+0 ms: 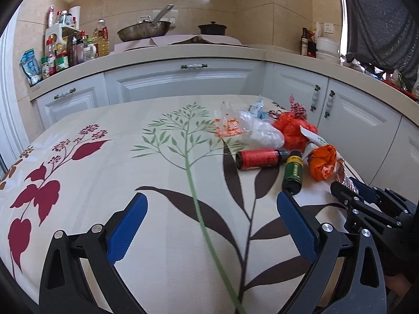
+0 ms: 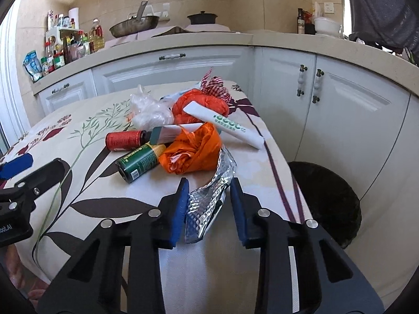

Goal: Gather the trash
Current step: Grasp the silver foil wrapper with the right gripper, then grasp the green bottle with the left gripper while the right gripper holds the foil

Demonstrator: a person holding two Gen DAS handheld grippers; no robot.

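Note:
A heap of trash lies on the flowered tablecloth [image 1: 104,172]: a red bottle [image 1: 258,159], a green bottle [image 1: 292,173], an orange bag [image 2: 193,150], a clear plastic bag [image 2: 150,110], a red net bag [image 2: 203,102] and a white tube [image 2: 222,124]. My right gripper [image 2: 209,191] holds its blue pads on both sides of a crumpled silver foil wrapper [image 2: 209,198] at the table's near right. My left gripper [image 1: 212,209] is open and empty above the cloth, left of the heap; its right finger [image 1: 296,222] is close to the green bottle's base.
A black round bin [image 2: 327,196] stands on the floor right of the table. White cabinets [image 2: 340,120] and a counter wrap behind, with a wok [image 1: 144,30], a black pot [image 1: 212,28] and several sauce bottles [image 1: 65,49].

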